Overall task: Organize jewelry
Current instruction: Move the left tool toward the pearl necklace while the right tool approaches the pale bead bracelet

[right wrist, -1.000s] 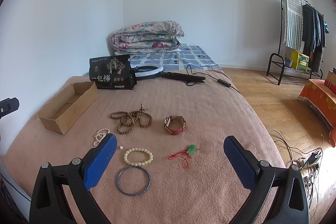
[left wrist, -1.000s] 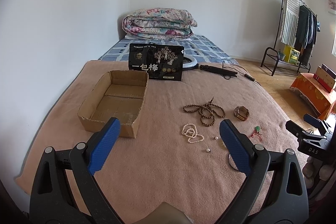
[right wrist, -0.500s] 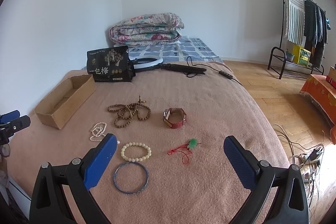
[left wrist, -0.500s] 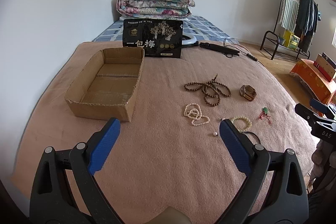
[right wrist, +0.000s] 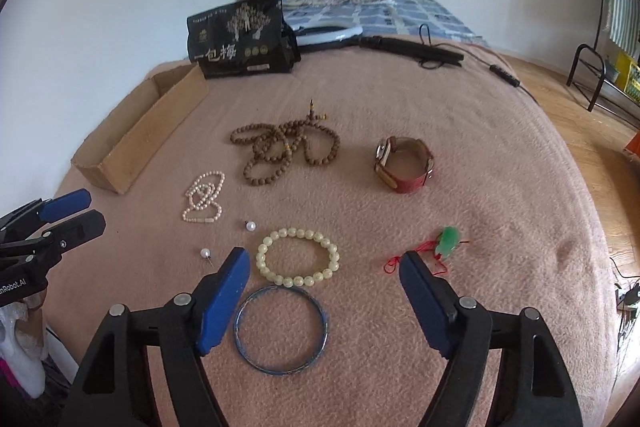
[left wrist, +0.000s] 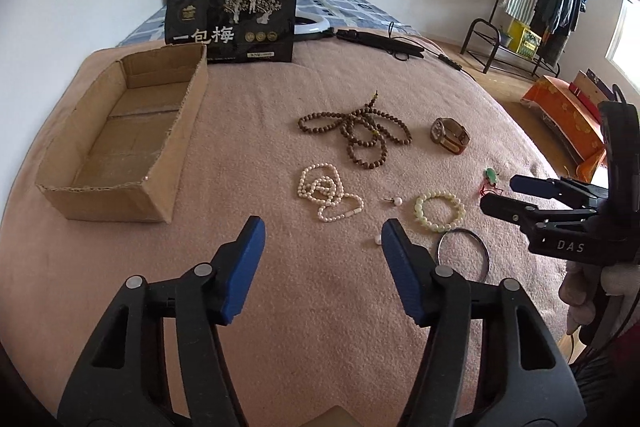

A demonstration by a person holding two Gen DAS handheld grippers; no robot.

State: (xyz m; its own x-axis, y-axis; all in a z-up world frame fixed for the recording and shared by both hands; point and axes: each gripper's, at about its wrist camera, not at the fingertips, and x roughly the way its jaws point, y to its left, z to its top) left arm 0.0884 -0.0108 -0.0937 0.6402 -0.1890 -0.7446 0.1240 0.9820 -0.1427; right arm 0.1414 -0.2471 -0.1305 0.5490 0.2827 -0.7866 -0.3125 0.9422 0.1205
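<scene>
pink blanket (left wrist: pixel 280 307) covers bed; white walls; left claw (left wrist: pixel 322 241), right claw (right wrist: pixel 324 269) both agape, empty

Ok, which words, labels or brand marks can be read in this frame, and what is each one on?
"一包梅": black bag behind the cardboard box.
"DAS": body of the right gripper.
"nRobot.AI", start cut off: body of the left gripper.
Small print on the bag: too small to read.

Bare blanket (left wrist: pixel 248 155) between cardboard box (left wrist: pixel 120 143) and pearl necklace (left wrist: pixel 326 193), unobstructed gripper passage.
</scene>
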